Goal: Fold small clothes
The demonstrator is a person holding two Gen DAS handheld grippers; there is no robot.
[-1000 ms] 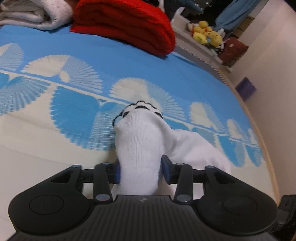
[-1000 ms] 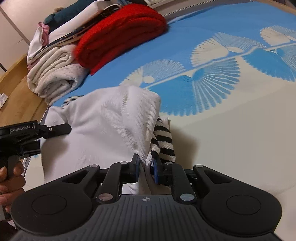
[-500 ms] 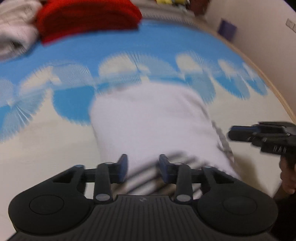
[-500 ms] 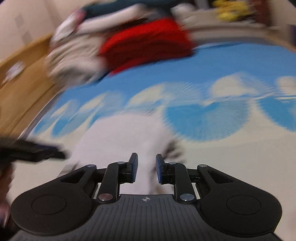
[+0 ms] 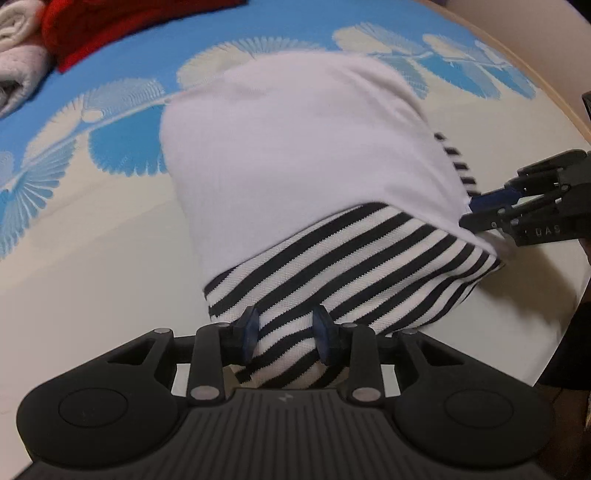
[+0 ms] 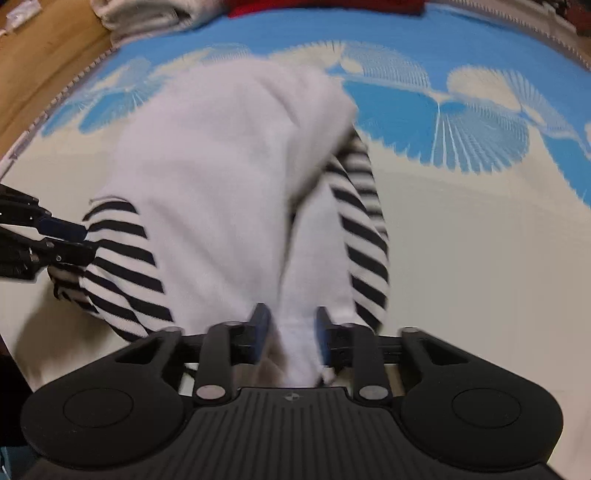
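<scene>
Two handheld grippers meet over a small white garment (image 5: 303, 147) with black-and-white striped sleeves, lying on a bedspread (image 5: 110, 229) patterned in blue and cream fans. Seen from the left wrist, the left gripper (image 5: 286, 338) has a striped sleeve (image 5: 351, 266) bunched between its blue pads, which press against the fabric on both sides; its jaws had been closing within the past second. The right gripper (image 5: 476, 210) enters that same view from the right edge, its tips at the garment's far side where white body meets stripes. From the right wrist, the right gripper (image 6: 291, 332) straddles a fold of white cloth (image 6: 306, 295); its jaws have just been opening, and blur leaves it unclear whether the pads touch the fabric. The second striped sleeve (image 6: 365, 240) trails along the garment's right side there. The left gripper (image 6: 70, 240) shows at that view's left edge, against the other sleeve. Folded red (image 5: 110, 26) and pale (image 5: 18, 66) textiles sit stacked at the bedspread's far end.
</scene>
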